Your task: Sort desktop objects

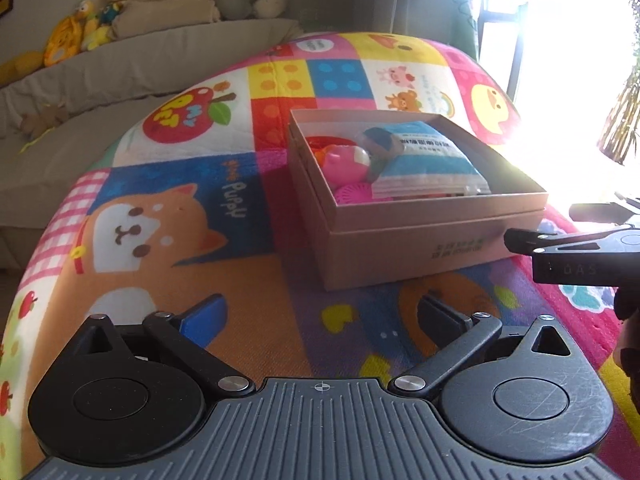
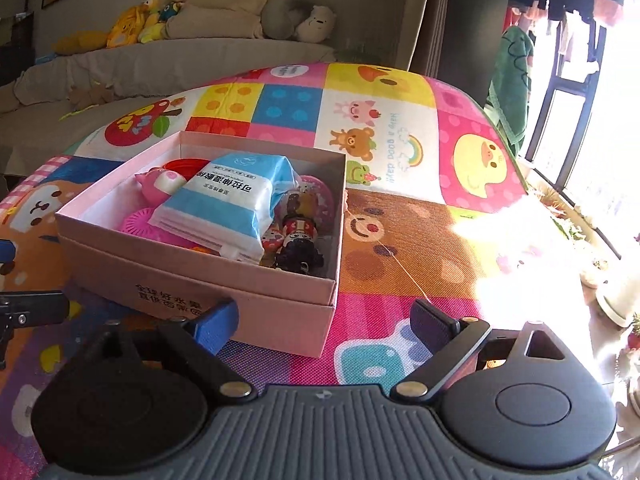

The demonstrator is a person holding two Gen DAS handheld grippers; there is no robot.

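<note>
Only the right view shows the doll (image 2: 298, 236) in the box (image 2: 200, 280); box lies beyond both empty, released tongs: left (image 1: 324, 316), right (image 2: 326, 322).

My left wrist camera sits behind my left gripper (image 1: 320, 312), angled down across the patterned mat (image 1: 168, 240), the open cardboard box (image 1: 400, 240) ahead and slightly right. My right wrist camera looks down over my right gripper (image 2: 324, 324), nearer the same box (image 2: 280, 316) (ahead and left). Both views share the box, the mat and the sofa (image 2: 180, 60) behind; my right gripper (image 1: 520, 242) enters the left view's right edge.
</note>
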